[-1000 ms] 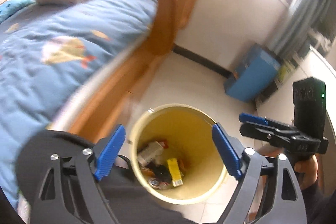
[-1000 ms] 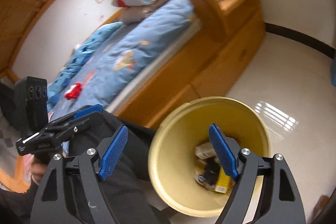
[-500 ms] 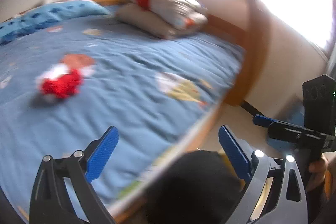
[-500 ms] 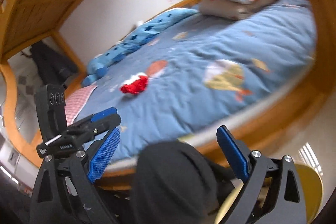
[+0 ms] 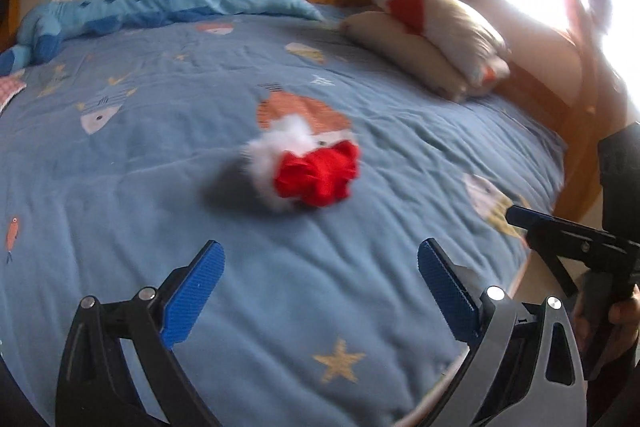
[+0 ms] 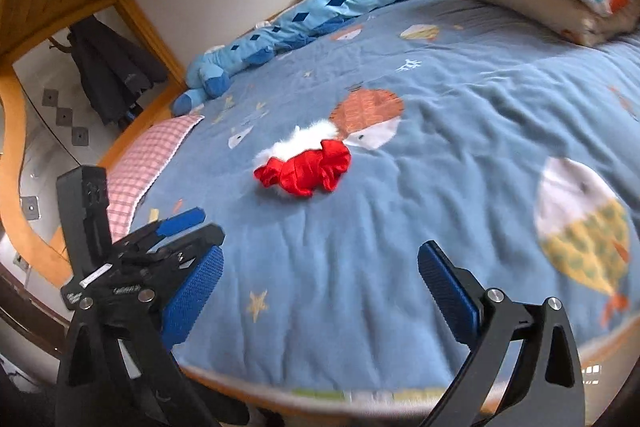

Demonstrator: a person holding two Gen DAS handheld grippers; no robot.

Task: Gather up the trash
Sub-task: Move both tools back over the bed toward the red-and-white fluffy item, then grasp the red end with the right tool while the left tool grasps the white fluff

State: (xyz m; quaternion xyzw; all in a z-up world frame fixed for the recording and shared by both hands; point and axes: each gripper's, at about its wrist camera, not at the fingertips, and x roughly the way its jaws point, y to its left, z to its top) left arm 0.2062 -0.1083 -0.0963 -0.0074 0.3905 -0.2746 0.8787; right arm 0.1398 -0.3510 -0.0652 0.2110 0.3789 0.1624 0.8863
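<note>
Both hand-held grippers are hovering over the bed. The left hand-held gripper is spread wide with nothing between its blue pads, and the right hand-held gripper is opening its jaws at this moment, also with nothing between them. Each is pointing down toward the blue bedspread, and in the right wrist view the left one is sitting just beside the right one's left finger.

A crumpled red-and-white cloth bundle is lying near the middle of the bedspread, apart from both grippers, with bare blanket all around it. The wooden bed edge is running just below the right gripper's fingers, and the curved wooden frame is bounding the far right side. Two stacked pillows are lying at the head, well apart from the bundle; a blue plush toy is stretching along the wall side, and a pink checked cloth is lying at the foot corner.

A second ago both cameras were looking into a yellow bin of trash on the floor; now that bin is out of view and the bed is filling both frames.
</note>
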